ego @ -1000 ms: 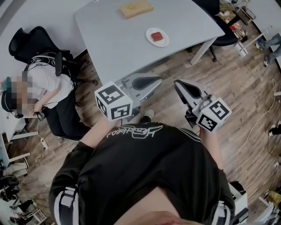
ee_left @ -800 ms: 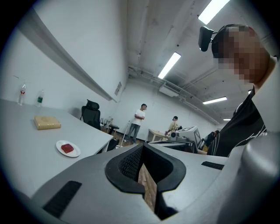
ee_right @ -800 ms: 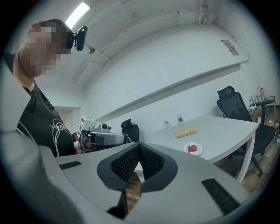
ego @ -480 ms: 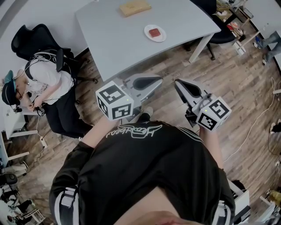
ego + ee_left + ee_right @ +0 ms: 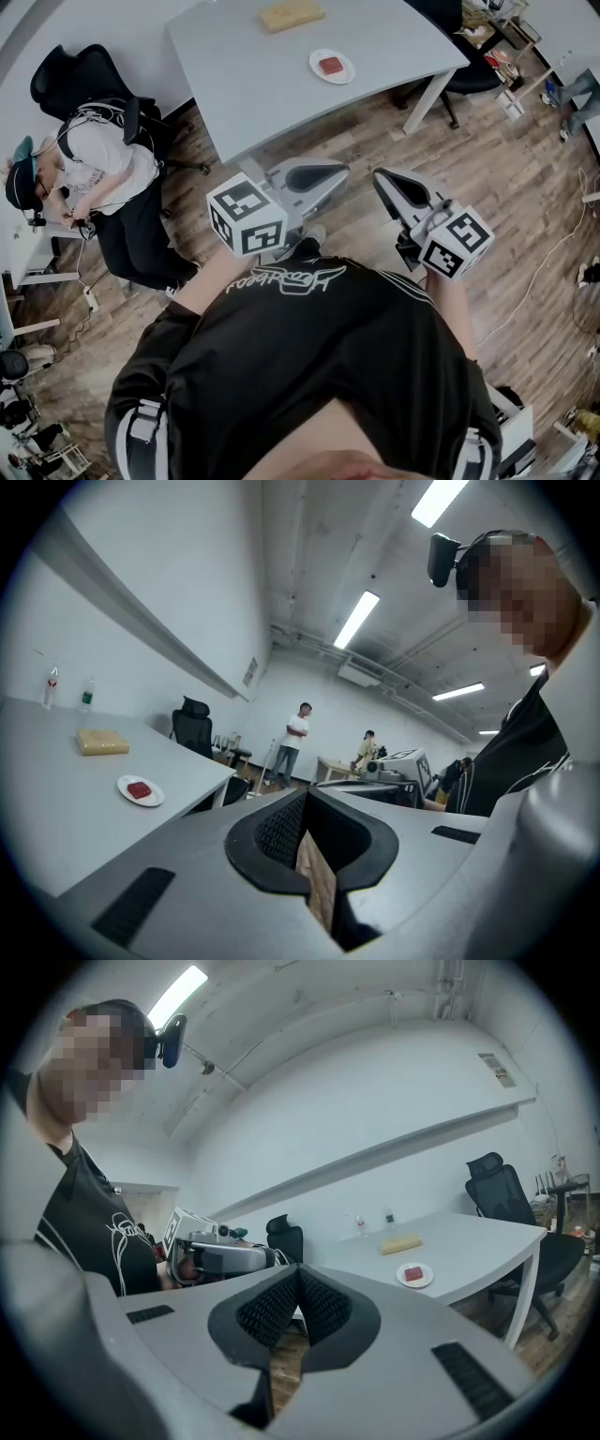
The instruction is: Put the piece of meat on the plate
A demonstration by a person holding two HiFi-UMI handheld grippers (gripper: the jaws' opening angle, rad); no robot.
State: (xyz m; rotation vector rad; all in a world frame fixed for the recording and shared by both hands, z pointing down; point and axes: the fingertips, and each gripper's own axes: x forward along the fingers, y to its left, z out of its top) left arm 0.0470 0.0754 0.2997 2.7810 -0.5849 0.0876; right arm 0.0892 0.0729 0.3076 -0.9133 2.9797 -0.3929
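A red piece of meat [image 5: 330, 65] lies on a small white plate [image 5: 344, 75] on the grey table [image 5: 262, 84], far up in the head view. Both grippers hang over the wooden floor, well short of the table. My left gripper [image 5: 328, 175] is shut with nothing in it, and so is my right gripper [image 5: 386, 185]. The left gripper view has its shut jaws [image 5: 305, 796] in front, with the plate [image 5: 153, 799] and meat [image 5: 139, 789] off to the left. From the right gripper [image 5: 298, 1272], the plate [image 5: 425, 1281] with the meat [image 5: 413, 1273] is at the right.
A tan wooden block [image 5: 292, 14] lies on the table behind the plate. A person sits in a black chair [image 5: 103, 178] at the left. Another black chair [image 5: 473, 82] stands past the table's right leg [image 5: 427, 101]. Two people stand far off [image 5: 296, 738]. Cables trail across the floor [image 5: 553, 253].
The table with plate and meat has drifted slightly up and away in the head view. Both grippers keep their place in the view and stay shut.
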